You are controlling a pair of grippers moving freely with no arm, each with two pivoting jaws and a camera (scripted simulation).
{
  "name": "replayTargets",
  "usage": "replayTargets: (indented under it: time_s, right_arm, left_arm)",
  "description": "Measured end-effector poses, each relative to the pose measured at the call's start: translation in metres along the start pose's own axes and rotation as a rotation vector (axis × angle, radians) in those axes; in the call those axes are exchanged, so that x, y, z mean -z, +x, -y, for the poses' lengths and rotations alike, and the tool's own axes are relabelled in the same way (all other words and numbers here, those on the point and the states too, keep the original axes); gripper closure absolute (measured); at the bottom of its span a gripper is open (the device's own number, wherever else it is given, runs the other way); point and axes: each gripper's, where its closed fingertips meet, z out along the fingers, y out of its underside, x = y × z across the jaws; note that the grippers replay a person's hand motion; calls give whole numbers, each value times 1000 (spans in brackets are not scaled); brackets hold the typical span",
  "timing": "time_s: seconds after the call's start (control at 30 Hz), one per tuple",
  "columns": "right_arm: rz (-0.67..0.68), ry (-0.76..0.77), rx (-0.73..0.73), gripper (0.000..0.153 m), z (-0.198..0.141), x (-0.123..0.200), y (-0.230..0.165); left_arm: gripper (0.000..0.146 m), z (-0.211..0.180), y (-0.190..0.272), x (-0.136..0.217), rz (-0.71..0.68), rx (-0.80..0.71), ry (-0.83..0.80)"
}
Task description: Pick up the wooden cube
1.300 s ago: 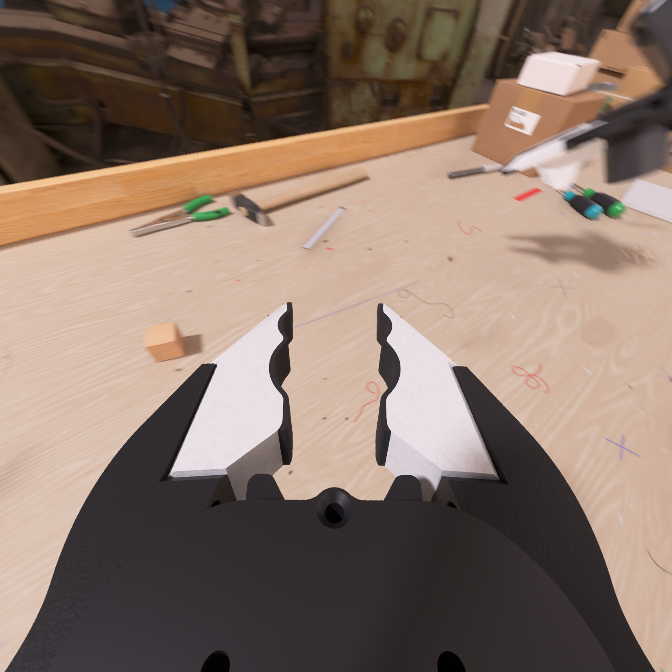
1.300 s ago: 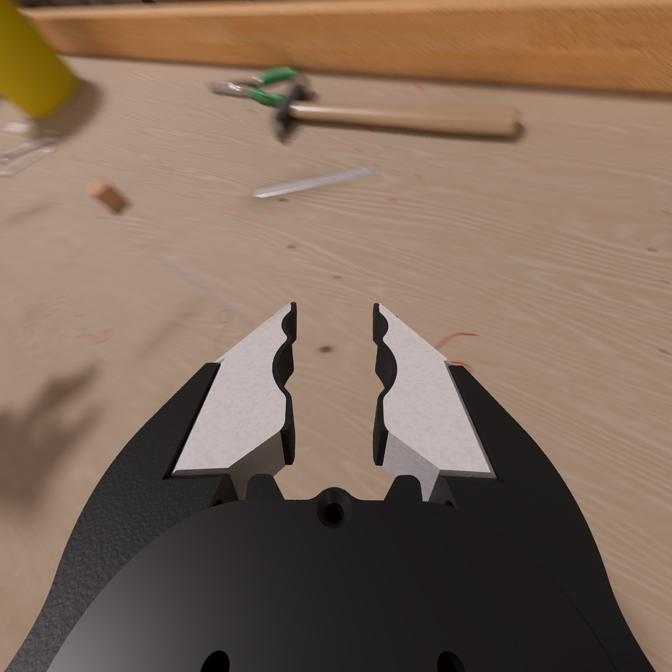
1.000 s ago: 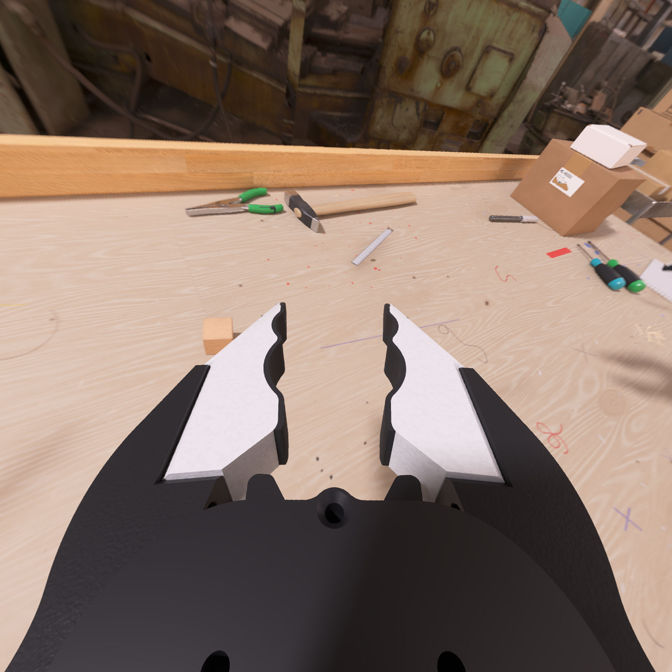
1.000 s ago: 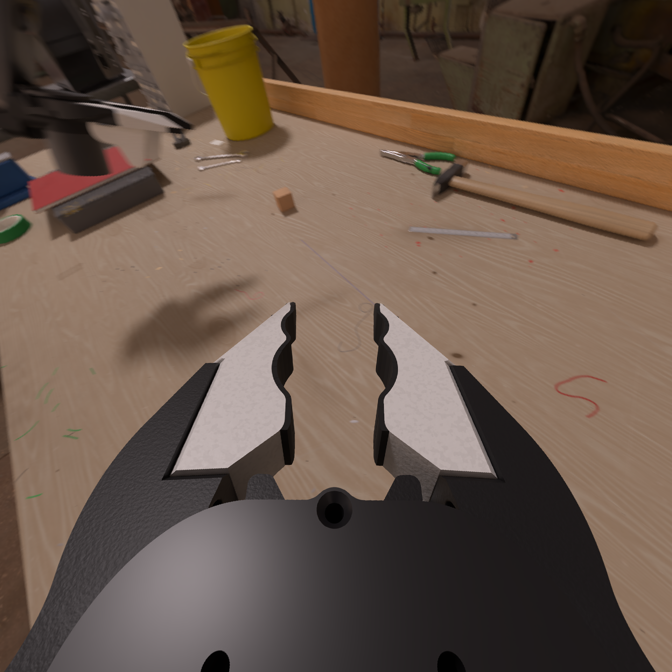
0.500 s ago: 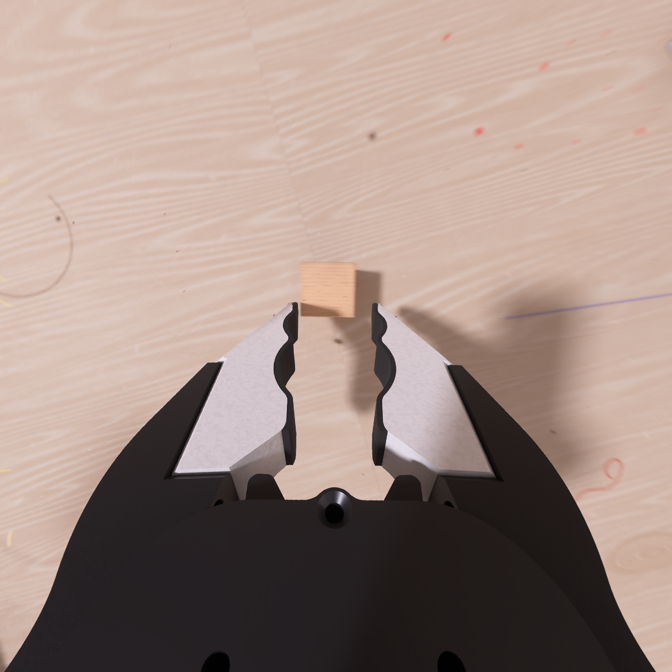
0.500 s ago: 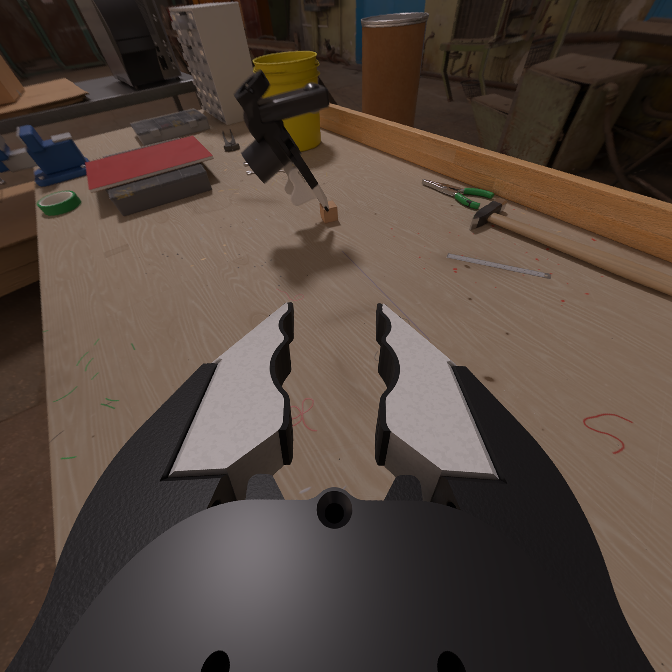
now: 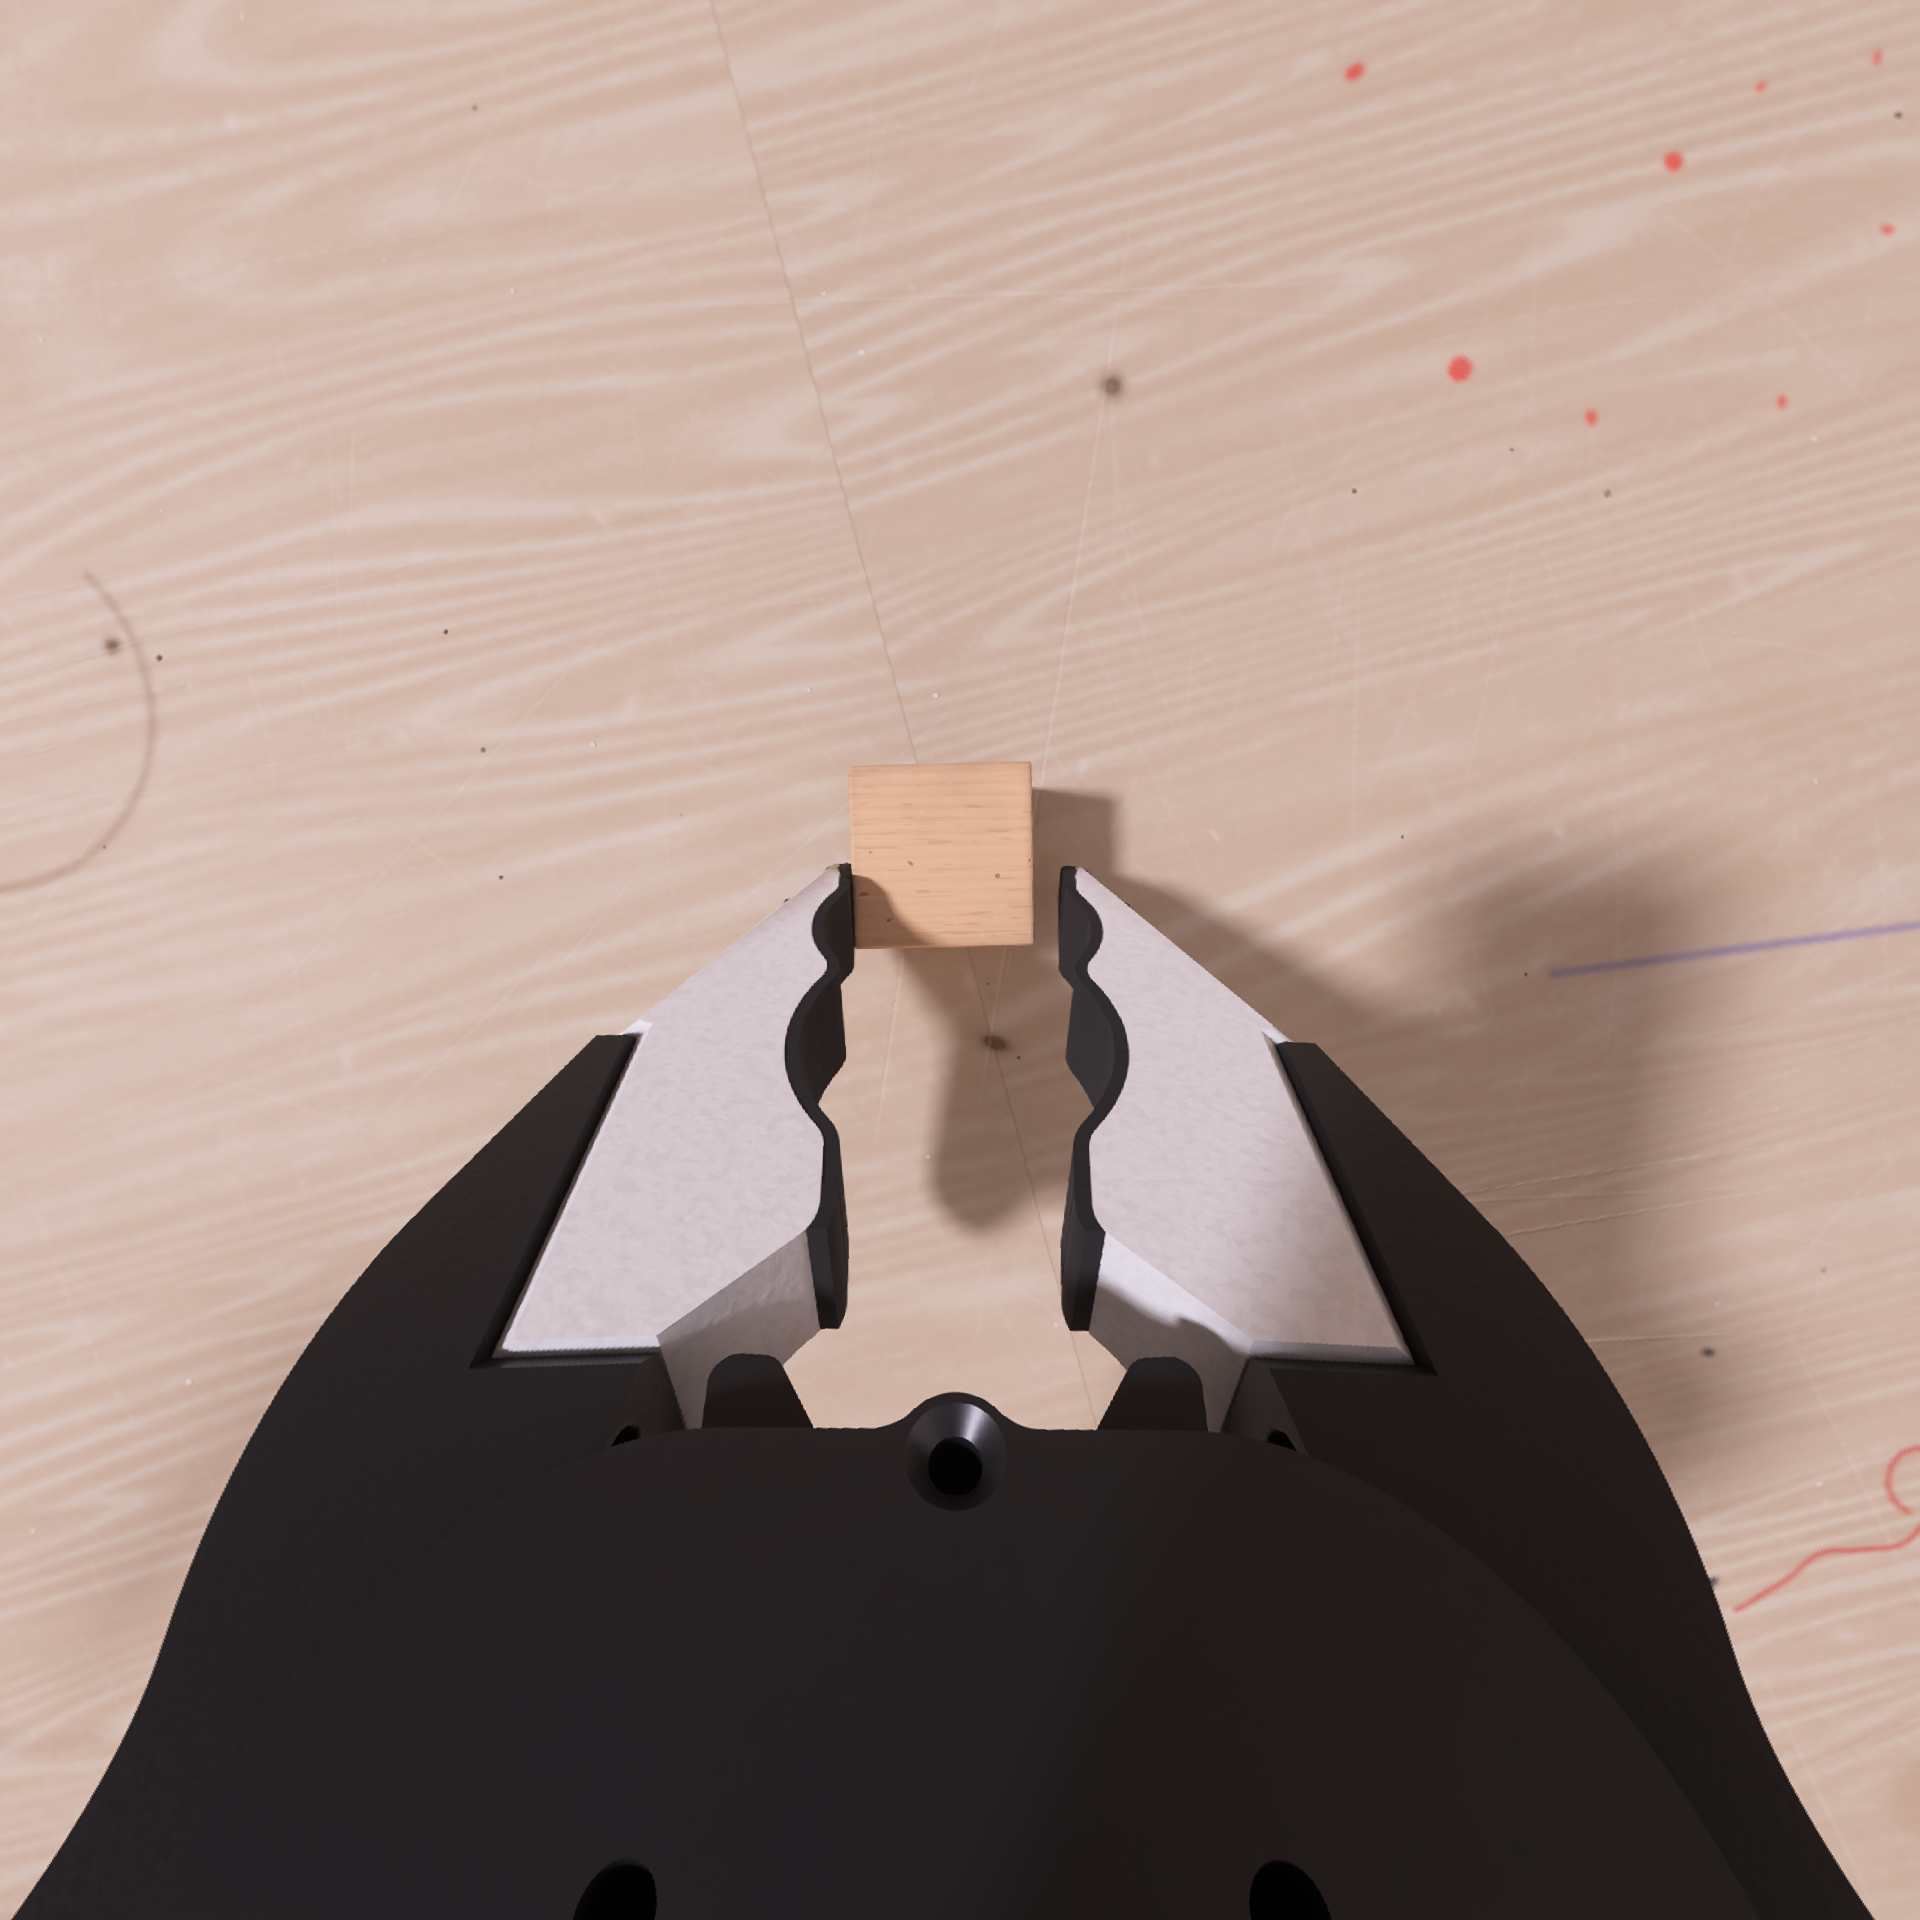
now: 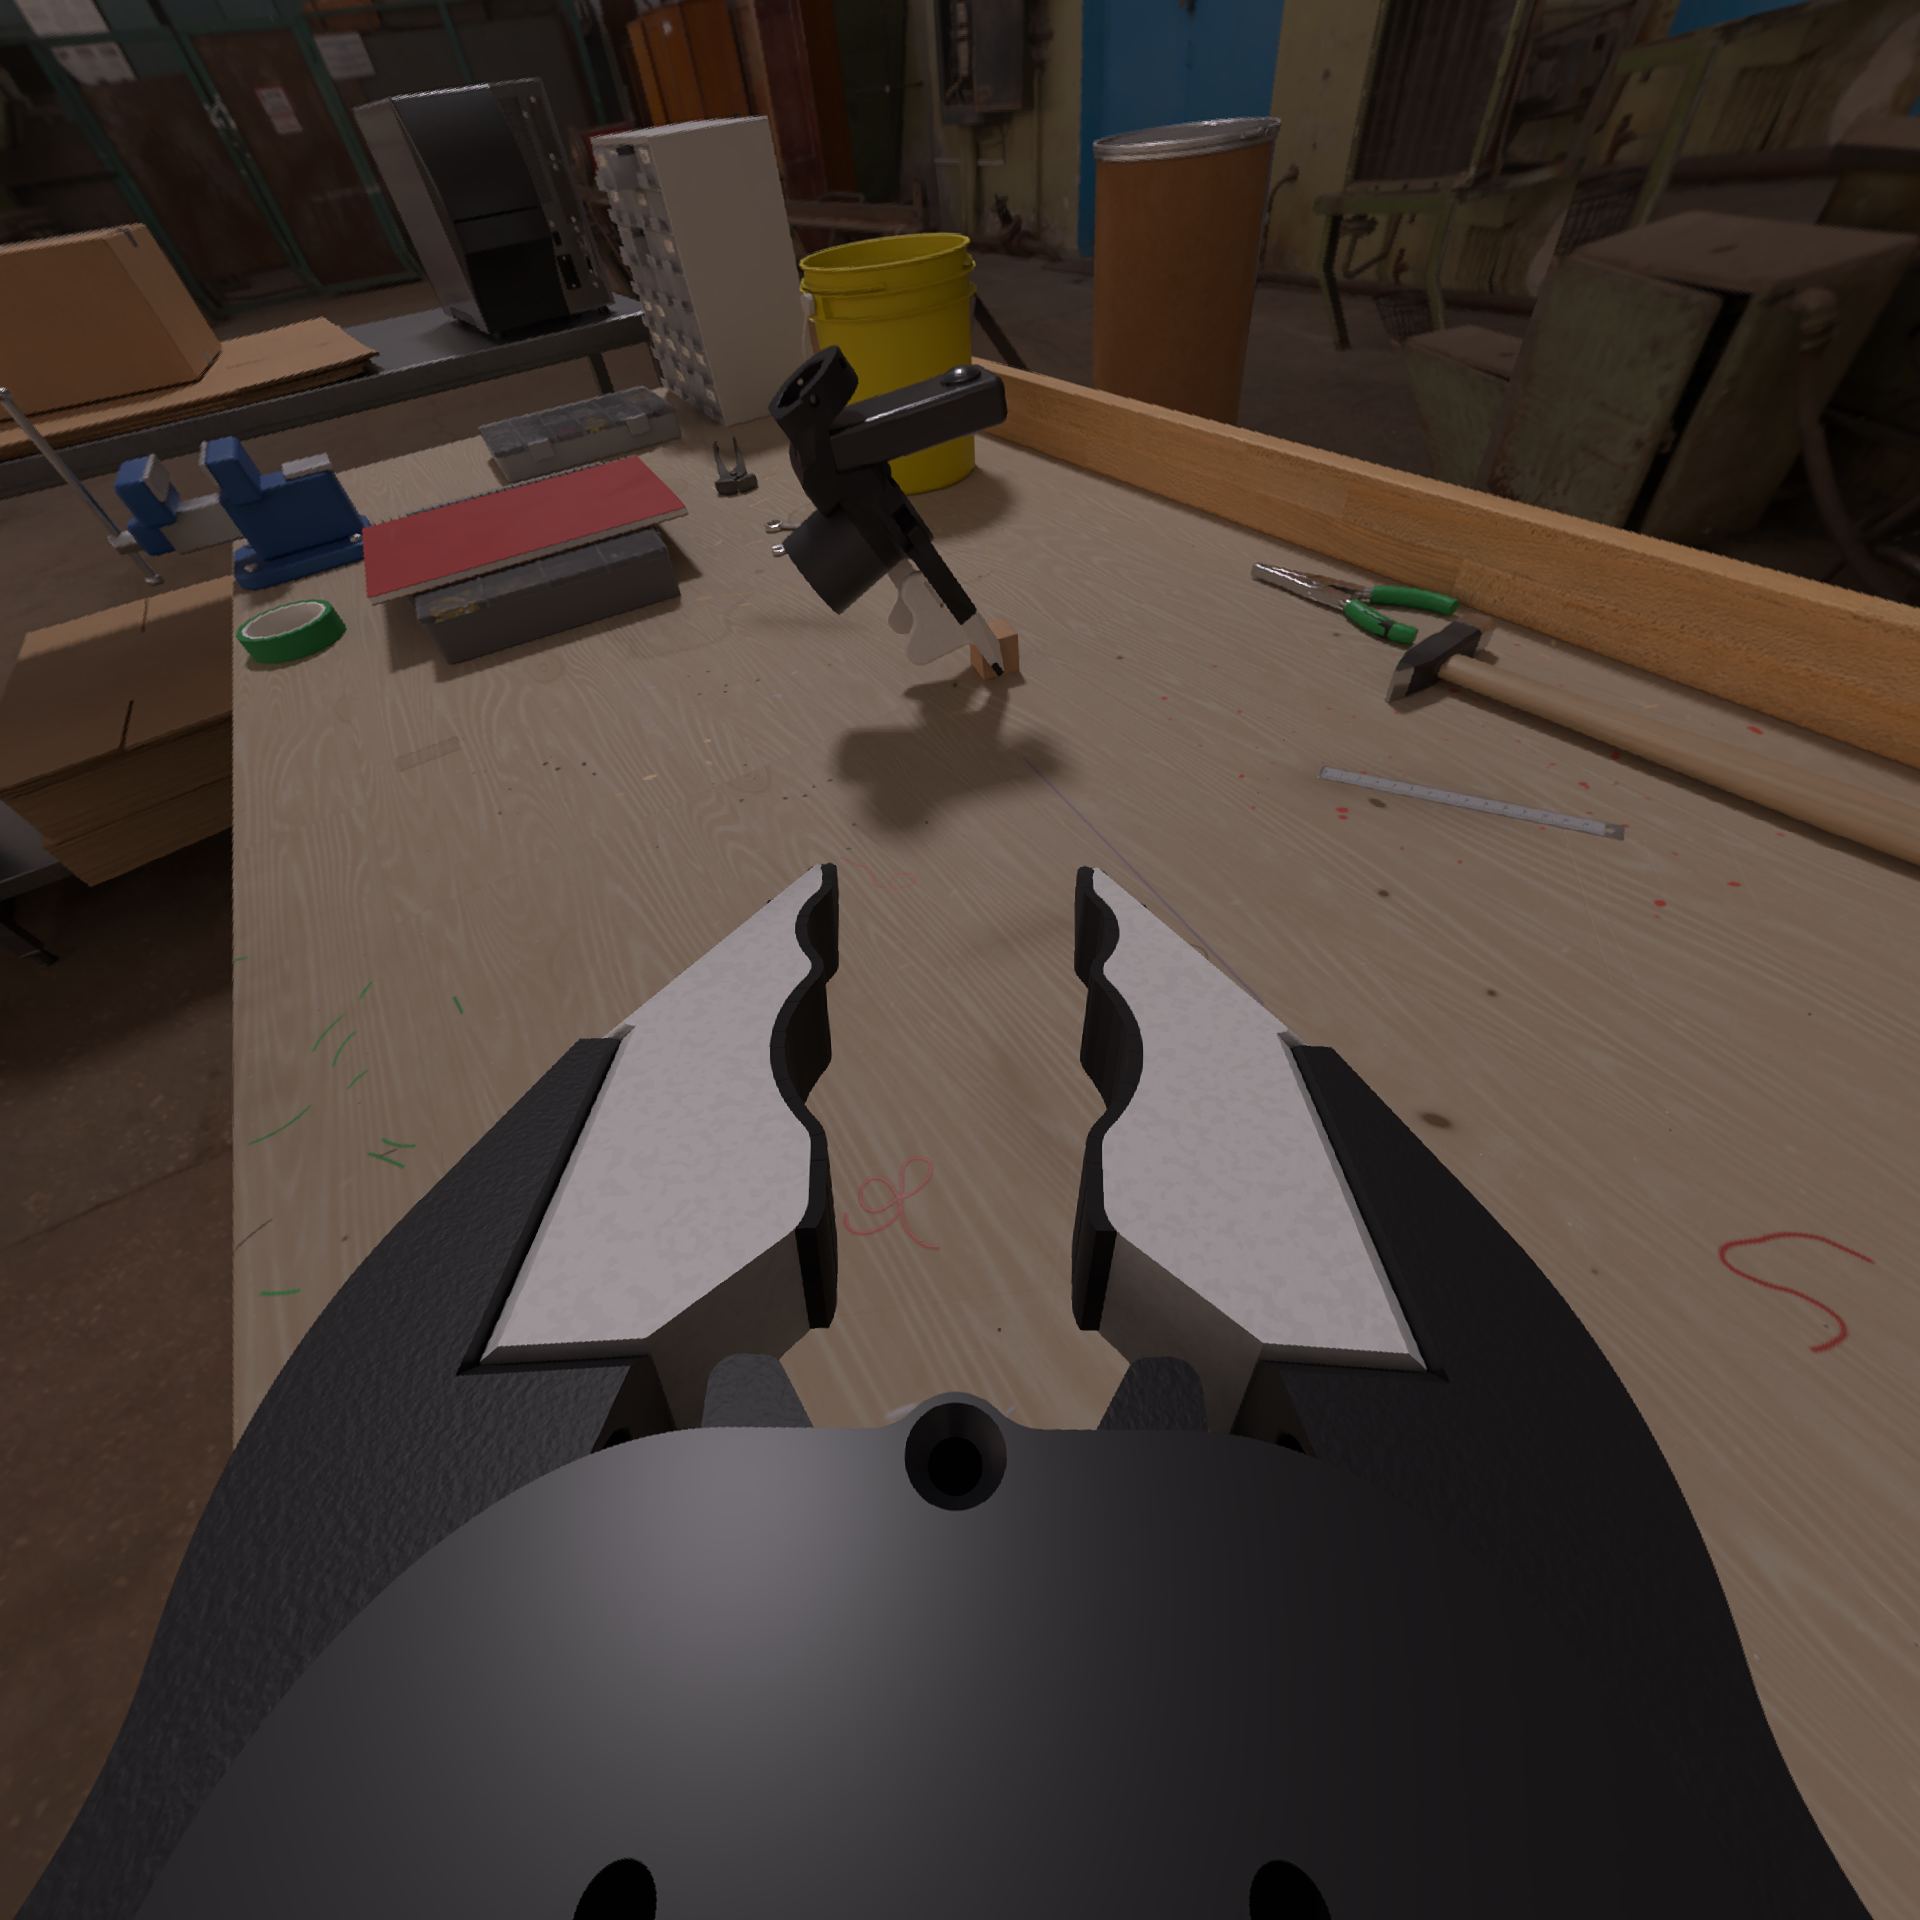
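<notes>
While the left gripper (image 7: pixel 954 883) points straight down at the table (image 7: pixel 416 416), we see its fingers (image 7: pixel 717 1049) spread, tips flanking the wooden cube (image 7: pixel 940 854) at frame centre, left tip touching or nearly so, right tip just clear. In the right wrist view, the right gripper (image 8: pixel 954 878) hangs released at lower centre, cube (image 8: pixel 1000 650) far off at upper centre.

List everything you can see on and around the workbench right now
wooden cube: 1, light tan, at left gripper's fingertips
hammer: 1, wooden handle, right by rail
pliers: 1, green grips, beside hammer
steel ruler: 1, silver, right
tape roll: 1, green, left
bucket: 1, yellow, far end
vise: 1, blue, far left
red board: 1, on grey case
left gripper: open, over cube
right gripper: open, empty
</notes>
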Motion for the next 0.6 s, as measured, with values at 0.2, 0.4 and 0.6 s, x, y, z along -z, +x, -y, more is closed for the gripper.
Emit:
replayTargets:
  time_s: [0.2, 0.4, 0.6]
  right_arm:
    - [-1, 16, 17, 107, 3, 7, -7]
    - [4, 7, -1, 108, -1, 4, -3]
    - [19, -23, -29, 108, -9, -10, 2]
  left_arm:
    - [112, -5, 2, 4, -4, -52, 7]
    - [112, 13, 0, 33, 134, -208, 134]
    - [112, 41, 47, 114, 60, -269, 496]
